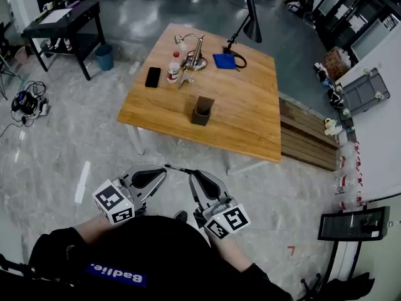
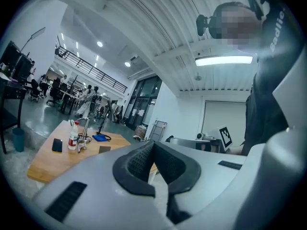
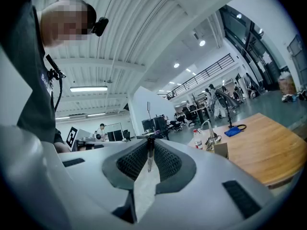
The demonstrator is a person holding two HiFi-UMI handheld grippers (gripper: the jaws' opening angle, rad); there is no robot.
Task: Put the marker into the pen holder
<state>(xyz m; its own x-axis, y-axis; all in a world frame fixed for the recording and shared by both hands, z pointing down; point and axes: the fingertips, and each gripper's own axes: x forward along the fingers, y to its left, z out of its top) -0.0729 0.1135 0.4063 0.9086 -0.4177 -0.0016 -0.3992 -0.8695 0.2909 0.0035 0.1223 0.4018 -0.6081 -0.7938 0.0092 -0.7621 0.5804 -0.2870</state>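
Note:
The marker [image 1: 178,168] is a thin dark pen, and my right gripper [image 1: 193,175] is shut on it, close to the person's body and well short of the table. In the right gripper view the marker [image 3: 150,153] stands upright between the pads. My left gripper [image 1: 163,172] is beside it at the left, its jaws together with nothing in them, and its tip is near the marker's free end. The pen holder [image 1: 202,111], a small brown open box, stands upright in the middle of the wooden table [image 1: 250,127]; it also shows as the pen holder [image 2: 104,149] and the pen holder [image 3: 221,150].
At the table's far end are a black phone [image 1: 153,77], a bottle [image 1: 173,66], a metal stand [image 1: 195,49], a blue cloth [image 1: 223,61] and a black desk lamp [image 1: 252,21]. A wooden bench [image 1: 308,137] runs along the table's right side. A black desk [image 1: 62,19] and blue bin [image 1: 104,57] stand far left.

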